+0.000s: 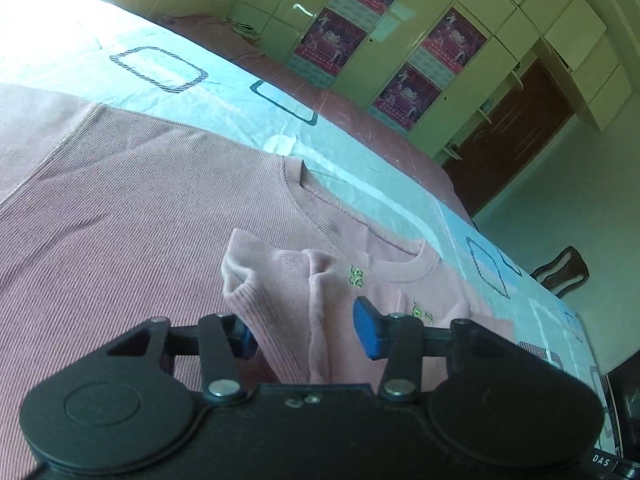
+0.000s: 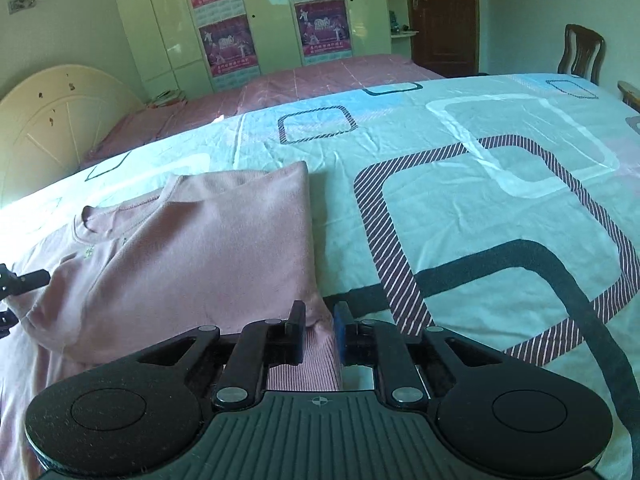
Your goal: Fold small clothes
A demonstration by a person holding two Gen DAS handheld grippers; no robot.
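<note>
A small pink ribbed sweater [image 1: 132, 208] lies on the patterned bedsheet [image 1: 168, 68], partly folded. In the left wrist view my left gripper [image 1: 306, 328] is open, its blue pads either side of a raised fold of sleeve [image 1: 280, 280] near the collar [image 1: 416, 268]. In the right wrist view the sweater [image 2: 192, 248] lies at left with its right side folded over. My right gripper [image 2: 318, 332] is shut on the sweater's edge. The left gripper's tip [image 2: 24, 280] shows at the far left.
The bed's light blue sheet [image 2: 460, 208] with square patterns stretches to the right. A second bed with a pink cover [image 2: 288, 88], a cream headboard [image 2: 52, 116], green wardrobes with posters [image 2: 228, 44], a brown door [image 2: 440, 12] and a wooden chair [image 2: 580, 52] stand behind.
</note>
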